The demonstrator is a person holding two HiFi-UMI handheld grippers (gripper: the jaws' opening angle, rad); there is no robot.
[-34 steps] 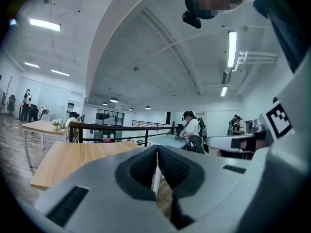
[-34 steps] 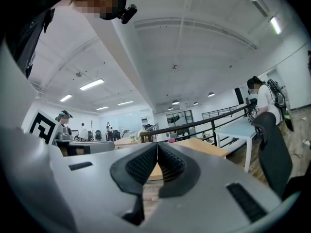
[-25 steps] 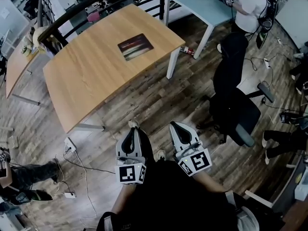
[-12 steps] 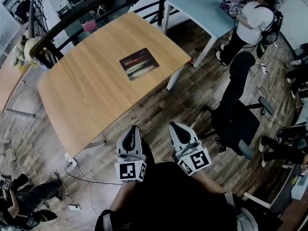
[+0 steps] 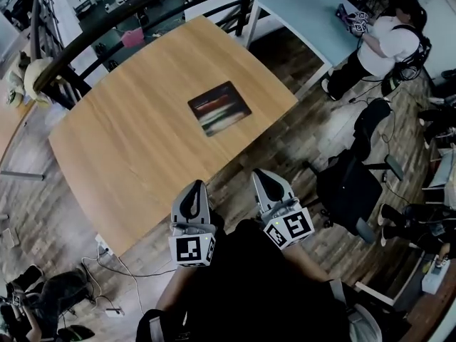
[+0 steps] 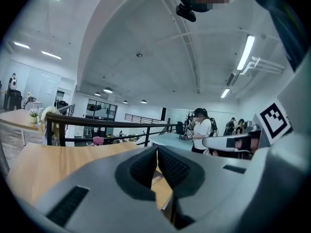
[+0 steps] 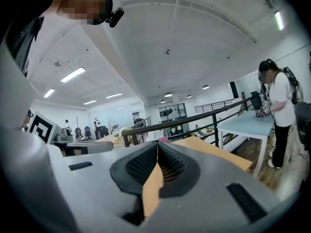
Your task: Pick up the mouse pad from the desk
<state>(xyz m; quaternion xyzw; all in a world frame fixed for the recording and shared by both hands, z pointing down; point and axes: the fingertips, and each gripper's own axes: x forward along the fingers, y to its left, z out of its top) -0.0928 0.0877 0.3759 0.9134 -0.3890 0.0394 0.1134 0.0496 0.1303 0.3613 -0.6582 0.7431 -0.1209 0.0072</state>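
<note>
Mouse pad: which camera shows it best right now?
The head view. It looks down on the mouse pad, which lies whole and uncovered on the desk. Both gripper views look low across the desktop, and the pad can't be made out in either.

Head view steeply down on desk (image 5: 128,141), gripper views near-level across it
</note>
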